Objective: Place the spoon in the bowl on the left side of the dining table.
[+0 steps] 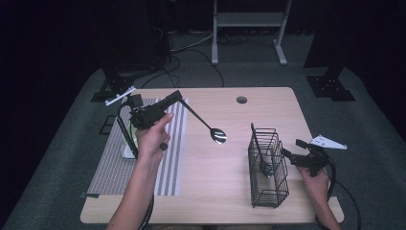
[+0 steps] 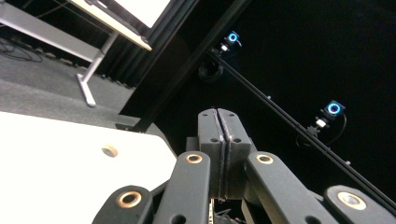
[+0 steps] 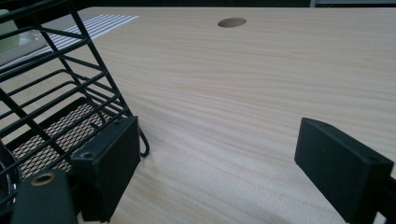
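Note:
My left gripper (image 1: 173, 97), raised over the striped placemat (image 1: 107, 167), is shut on the black handle of a spoon (image 1: 218, 135). The shiny bowl of that spoon hangs low over the middle of the table. In the left gripper view the jaws press flat together (image 2: 218, 135) and point up toward the dark room. My right gripper (image 1: 293, 149) stands open at the right side of the black wire basket (image 1: 268, 184). In the right gripper view its left pad (image 3: 112, 158) sits against the basket (image 3: 56, 93), with bare wood between the jaws. Another black-handled utensil (image 1: 261, 152) leans inside the basket.
A pale dish or cup (image 1: 129, 148) lies on the placemat behind the left forearm. The wooden table (image 1: 215, 191) has a round cable hole (image 1: 242, 99) (image 3: 232, 22) near its far edge. A white frame (image 1: 249, 21) and black stands sit on the floor beyond.

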